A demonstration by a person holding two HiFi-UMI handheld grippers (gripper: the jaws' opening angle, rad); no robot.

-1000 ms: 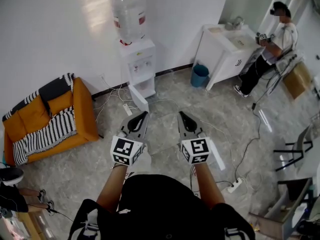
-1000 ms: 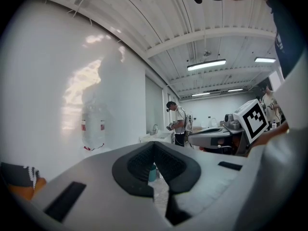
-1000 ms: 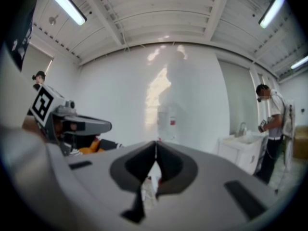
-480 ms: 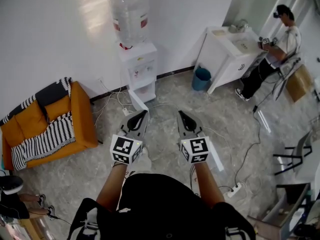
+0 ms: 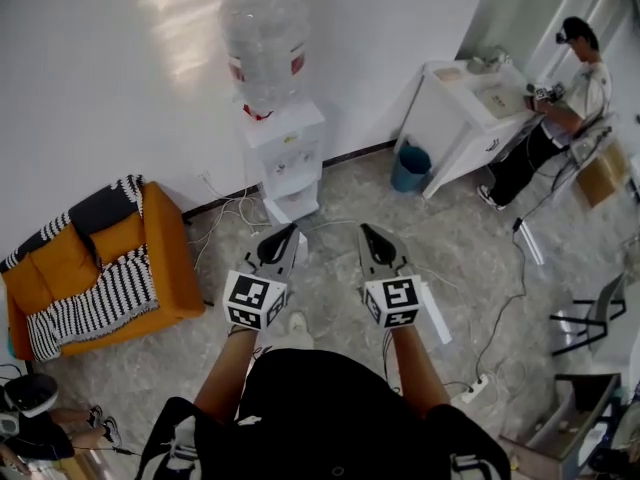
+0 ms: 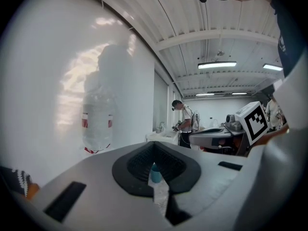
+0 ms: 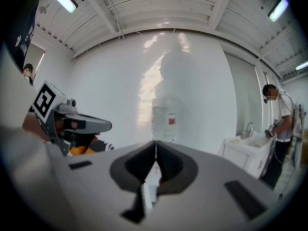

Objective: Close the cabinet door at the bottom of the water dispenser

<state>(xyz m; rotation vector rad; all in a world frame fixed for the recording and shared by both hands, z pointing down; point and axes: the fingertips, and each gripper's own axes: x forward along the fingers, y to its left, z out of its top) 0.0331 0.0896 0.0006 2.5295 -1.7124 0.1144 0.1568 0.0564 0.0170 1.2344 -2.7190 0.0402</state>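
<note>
White cabinet door hangs open ahead of left gripper and right gripper, fingers closed, empty.

the water dispenser at upper centre looks smooth white plastic, its bottle clear glossy plastic. the floor is polished marbled stone. at left, the sofa is orange cloth under a striped knit blanket.
</note>
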